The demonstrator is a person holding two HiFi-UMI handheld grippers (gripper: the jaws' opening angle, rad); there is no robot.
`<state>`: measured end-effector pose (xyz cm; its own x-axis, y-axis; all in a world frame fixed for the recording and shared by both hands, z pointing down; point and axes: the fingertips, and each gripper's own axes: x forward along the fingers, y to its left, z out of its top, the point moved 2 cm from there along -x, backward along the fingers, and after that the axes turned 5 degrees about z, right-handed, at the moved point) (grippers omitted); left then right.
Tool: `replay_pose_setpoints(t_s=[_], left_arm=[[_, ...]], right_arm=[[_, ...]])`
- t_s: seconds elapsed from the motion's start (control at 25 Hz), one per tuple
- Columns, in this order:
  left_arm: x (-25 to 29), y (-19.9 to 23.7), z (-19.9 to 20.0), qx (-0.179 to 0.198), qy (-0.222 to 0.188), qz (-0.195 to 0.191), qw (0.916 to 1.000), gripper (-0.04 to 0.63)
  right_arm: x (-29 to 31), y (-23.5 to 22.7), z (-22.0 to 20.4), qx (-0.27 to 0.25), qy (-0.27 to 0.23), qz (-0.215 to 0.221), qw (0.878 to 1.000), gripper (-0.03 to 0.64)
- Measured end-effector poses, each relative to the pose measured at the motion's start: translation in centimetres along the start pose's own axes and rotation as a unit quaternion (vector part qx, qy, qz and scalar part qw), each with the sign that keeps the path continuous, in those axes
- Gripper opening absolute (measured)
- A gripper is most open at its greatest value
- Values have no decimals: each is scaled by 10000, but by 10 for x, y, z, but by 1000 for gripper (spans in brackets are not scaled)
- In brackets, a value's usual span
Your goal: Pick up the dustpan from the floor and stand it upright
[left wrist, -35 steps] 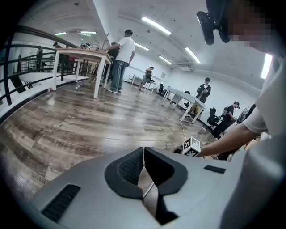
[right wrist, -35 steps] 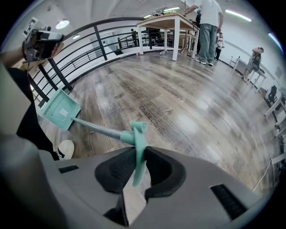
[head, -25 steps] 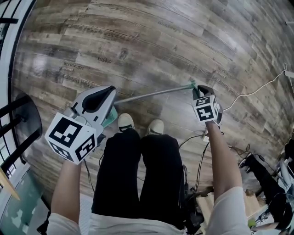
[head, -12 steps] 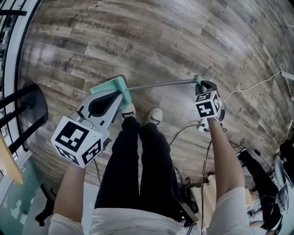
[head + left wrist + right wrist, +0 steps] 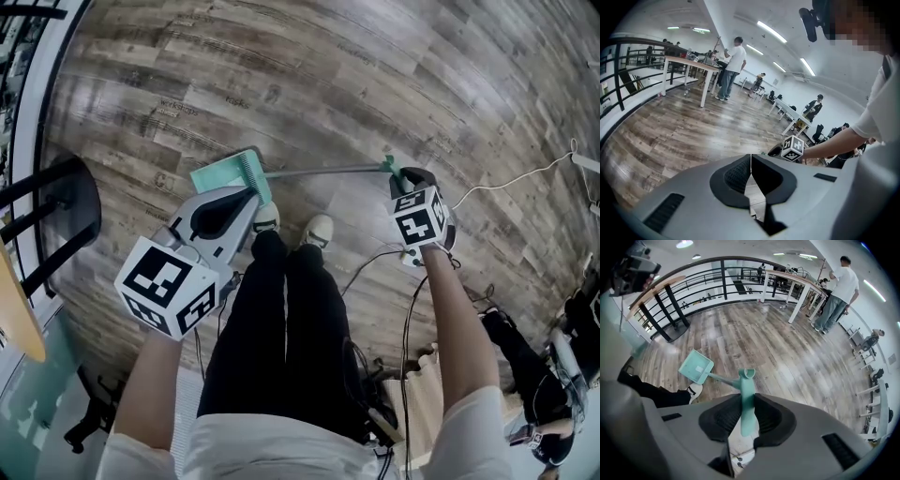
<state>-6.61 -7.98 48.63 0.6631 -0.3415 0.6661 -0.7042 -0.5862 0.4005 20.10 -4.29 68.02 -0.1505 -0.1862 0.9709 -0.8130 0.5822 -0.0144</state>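
Dustpan [image 5: 696, 366] is held by the teal grip end of its long handle [image 5: 319, 171], on which the right hand-held gripper [image 5: 747, 416] is clamped, likely so the pan end drops low beside the shoes [image 5: 319, 230] as a base. Whether it touches the floor [image 5: 328, 84] is unclear. The left hand-held gripper [image 5: 750, 173] is closed on nothing and waits aside.

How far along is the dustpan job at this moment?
Done: the right gripper is shut on the dustpan handle. In hand: the lift; the pan sits low by the shoes, with the pole slanted. Left to do: standing it upright. The left gripper is shut and empty.
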Motion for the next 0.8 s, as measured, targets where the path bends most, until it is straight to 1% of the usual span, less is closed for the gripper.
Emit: replay_pose_setpoints(t_s=[0.16, 0.32, 0.44, 0.6, 0.8], left_arm=[[-13, 5, -5, -110, 8, 49, 9999, 26], [-32, 18, -11, -230, 2, 189, 9996, 25], [-47, 27, -15, -333, -55, 287, 9990, 26], [-62, 36, -15, -423, -178, 358, 9983, 26], [-75, 31, -13, -435, -279, 283, 9983, 25]], right_arm=[[-7, 26, 11, -90, -9, 85, 9999, 98], [-16, 46, 29, -223, -68, -112, 9997, 98], [-25, 55, 45, -342, -176, -179, 9991, 98], [-37, 58, 67, -394, -287, -268, 9985, 98], [-57, 52, 81, -454, -308, -501, 9972, 100]])
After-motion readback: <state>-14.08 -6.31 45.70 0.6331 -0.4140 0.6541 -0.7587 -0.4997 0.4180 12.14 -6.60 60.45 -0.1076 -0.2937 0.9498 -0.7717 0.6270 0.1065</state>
